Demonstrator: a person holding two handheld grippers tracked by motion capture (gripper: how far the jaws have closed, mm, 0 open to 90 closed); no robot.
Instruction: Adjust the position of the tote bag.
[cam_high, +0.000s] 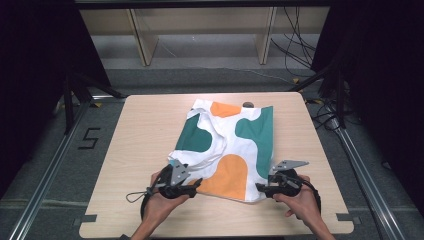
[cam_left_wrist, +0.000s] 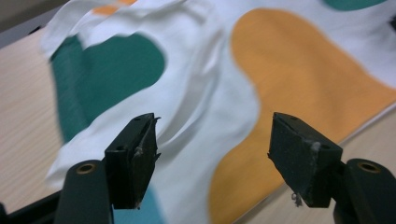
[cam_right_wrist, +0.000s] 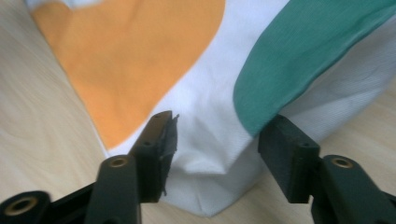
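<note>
Both grippers (cam_high: 196, 186) (cam_high: 260, 188) open at cloth (cam_high: 235, 145) near edge, seemingly untouched.

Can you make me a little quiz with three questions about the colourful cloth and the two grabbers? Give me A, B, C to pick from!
1. Where does the cloth lie?
A. on the wooden table
B. on the floor
C. on a shelf

2. Which colours are the patches on the white cloth?
A. red and blue
B. orange and green
C. pink and black

3. How do the jaws of the left gripper and right gripper stand?
A. both shut tight on the cloth
B. one shut, one open
C. both open, pressing nothing

Answers: 1 A, the cloth is spread on the tabletop. 2 B, orange and green shapes show on it. 3 C, each gripper view shows a wide gap between its jaws, with cloth lying past them.
</note>
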